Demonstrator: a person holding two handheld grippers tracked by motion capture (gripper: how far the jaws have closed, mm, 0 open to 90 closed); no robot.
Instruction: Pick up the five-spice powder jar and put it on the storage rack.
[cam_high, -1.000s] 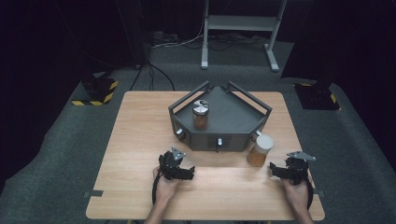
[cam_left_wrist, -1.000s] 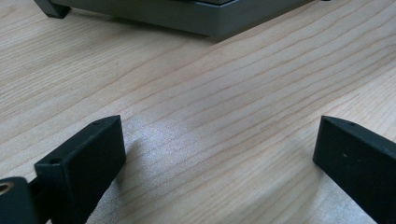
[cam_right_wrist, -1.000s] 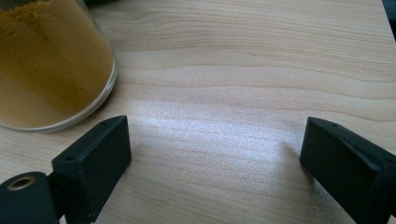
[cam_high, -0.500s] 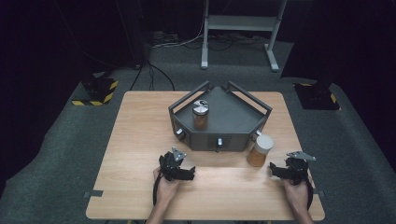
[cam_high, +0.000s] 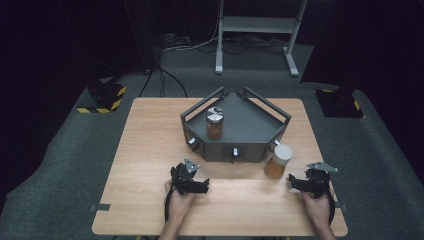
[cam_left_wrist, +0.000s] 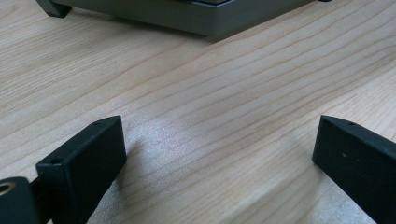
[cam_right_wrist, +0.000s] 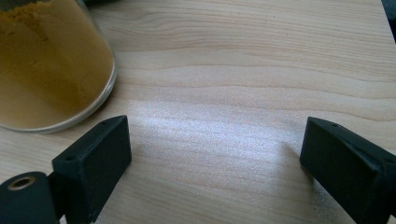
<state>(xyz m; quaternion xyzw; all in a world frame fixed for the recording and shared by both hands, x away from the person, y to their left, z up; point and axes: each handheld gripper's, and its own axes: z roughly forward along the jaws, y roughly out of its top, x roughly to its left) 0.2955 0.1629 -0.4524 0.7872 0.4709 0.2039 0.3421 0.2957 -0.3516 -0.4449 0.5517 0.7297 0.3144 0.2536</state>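
With its jaws spread wide and empty, the right gripper (cam_right_wrist: 215, 154) (left gripper (cam_left_wrist: 219, 154) likewise gaping) could, I judge, clip and topple the white-lidded glass jar of orange powder (cam_right_wrist: 51, 65) just beside it.

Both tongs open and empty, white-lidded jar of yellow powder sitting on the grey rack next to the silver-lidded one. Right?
Not quite. The white-lidded jar stands on the table, beside the rack's front right corner, as the high view shows. The silver-lidded jar is alone on the rack. Left tongs and right tongs are open and empty.
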